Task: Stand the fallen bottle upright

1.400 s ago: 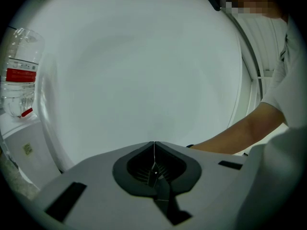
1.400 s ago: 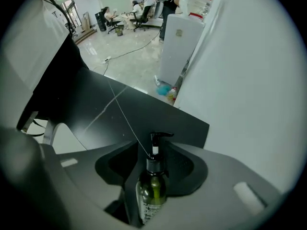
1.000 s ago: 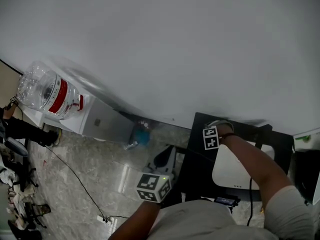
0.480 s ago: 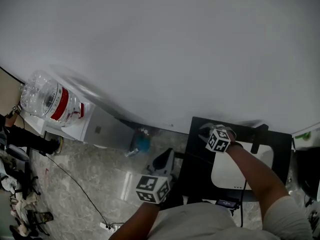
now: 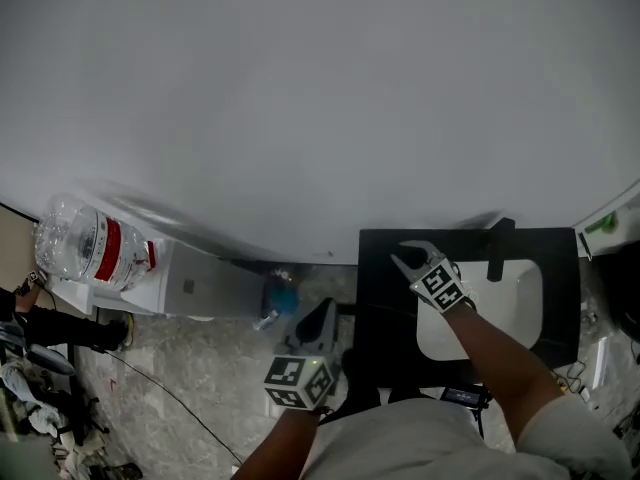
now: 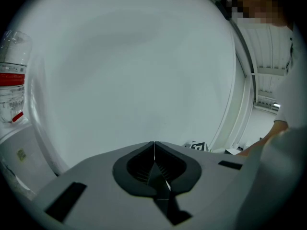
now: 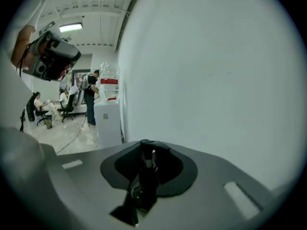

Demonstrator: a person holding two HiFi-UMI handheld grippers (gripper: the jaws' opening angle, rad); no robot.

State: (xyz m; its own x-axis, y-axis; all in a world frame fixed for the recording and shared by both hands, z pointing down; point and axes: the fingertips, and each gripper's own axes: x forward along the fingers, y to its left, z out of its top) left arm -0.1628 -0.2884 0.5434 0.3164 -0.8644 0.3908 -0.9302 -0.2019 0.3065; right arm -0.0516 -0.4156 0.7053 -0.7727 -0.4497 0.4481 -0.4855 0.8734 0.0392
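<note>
Dark glass, by the look of it, is my reading of the small bottle (image 7: 143, 181). Head view: the left gripper (image 5: 320, 318) hangs low over the floor, just beside the black table (image 5: 385, 298). The right gripper (image 5: 408, 256) is over the table's far left corner, pointing toward the white wall (image 5: 320, 98). No bottle can be made out on the table from here. Left gripper view: my fingers are closed tip to tip, with nothing between them. Right gripper view: my fingers are clamped on the bottle, its neck toward the tips and its body back in the throat. Judgement: the bottle is likely light, rigid, smooth and breakable. A hold on the narrow neck could let it swivel or slip. I would favour a grip on the body at mid-height and a gentle set-down on its base.
</note>
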